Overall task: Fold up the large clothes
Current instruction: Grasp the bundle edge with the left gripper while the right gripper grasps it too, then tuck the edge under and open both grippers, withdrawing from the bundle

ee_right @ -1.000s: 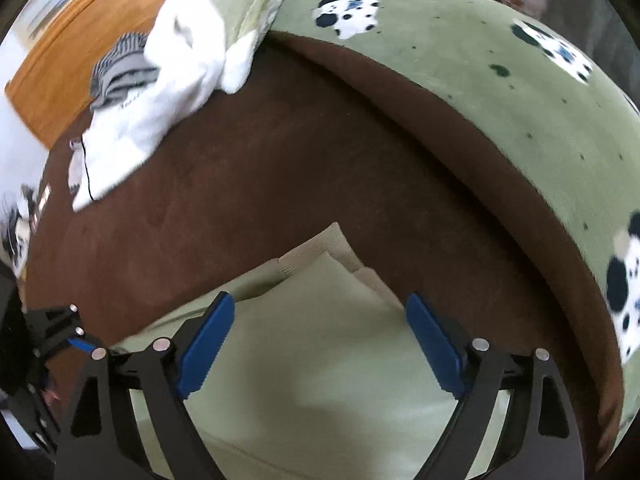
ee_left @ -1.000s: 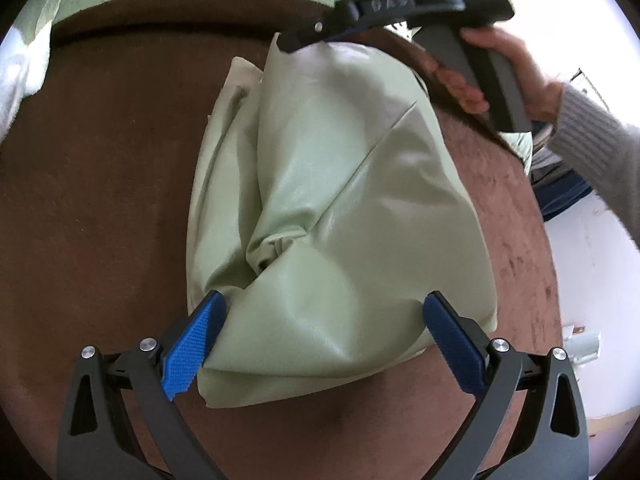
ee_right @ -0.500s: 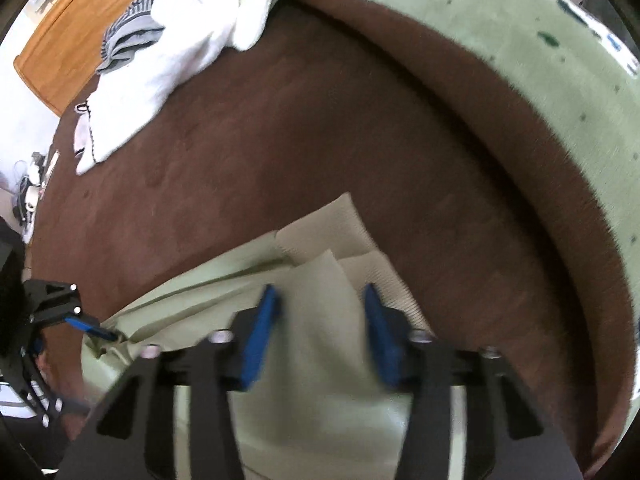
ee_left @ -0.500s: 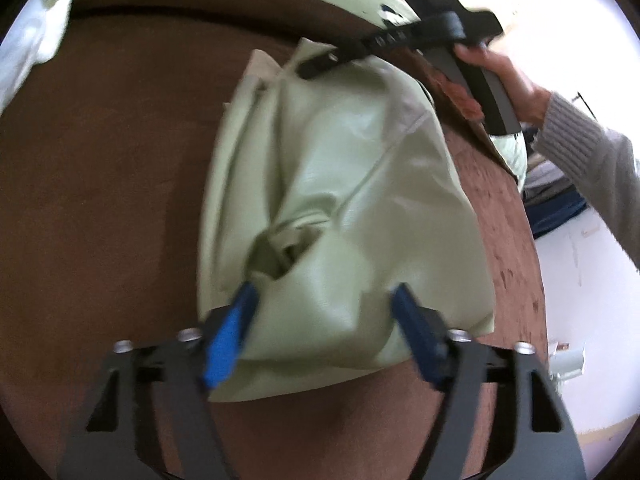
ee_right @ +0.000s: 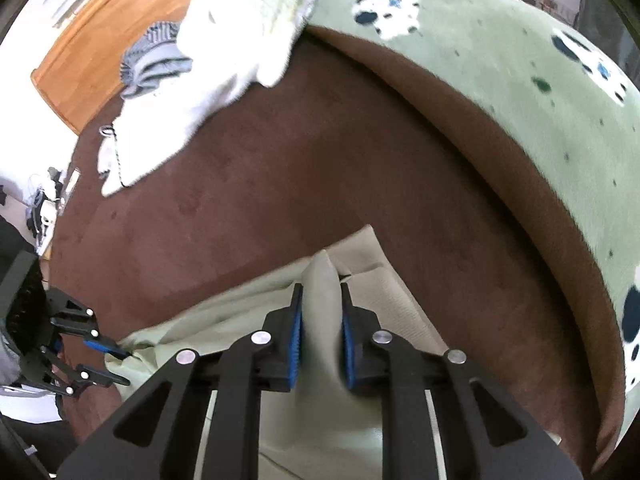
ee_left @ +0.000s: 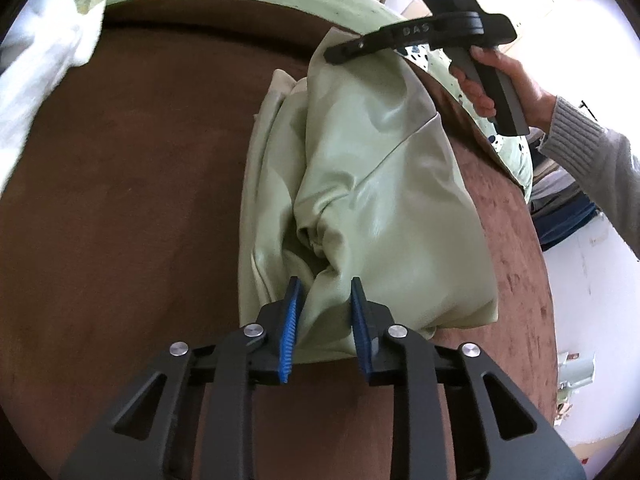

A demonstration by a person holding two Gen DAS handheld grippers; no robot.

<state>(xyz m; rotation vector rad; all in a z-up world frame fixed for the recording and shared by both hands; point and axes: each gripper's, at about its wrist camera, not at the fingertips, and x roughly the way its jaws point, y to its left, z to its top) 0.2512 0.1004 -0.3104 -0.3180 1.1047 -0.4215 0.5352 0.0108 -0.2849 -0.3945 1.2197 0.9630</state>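
Both tools have just been closing, from wide apart to narrow, and each now has a pinch of the pale green garment point(ee_left: 384, 200) between its blue pads. The left tool point(ee_left: 325, 292) bites a bunched ridge at the near end of the garment, beside the puckered fold at its middle; the right tool point(ee_right: 320, 300) clamps a raised peak of fabric at the far end, next to the ribbed beige trim point(ee_right: 384, 276). The garment lies as a loosely folded bundle on the brown surface point(ee_left: 140, 200), near the edge of the spotted green blanket point(ee_right: 500, 64), with a white cloth point(ee_right: 208, 80) well apart from it at the far side of the surface. With both ends gripped, the bundle looks ready to be lifted or carried over into its next fold, which is not yet done. In the left wrist view the person's hand point(ee_left: 500, 84), in a grey knit sleeve point(ee_left: 592, 172), holds the right tool's handle above the garment's far end, the tool angled steeply down onto the fabric. The left tool also points downward at the garment, though less steeply.
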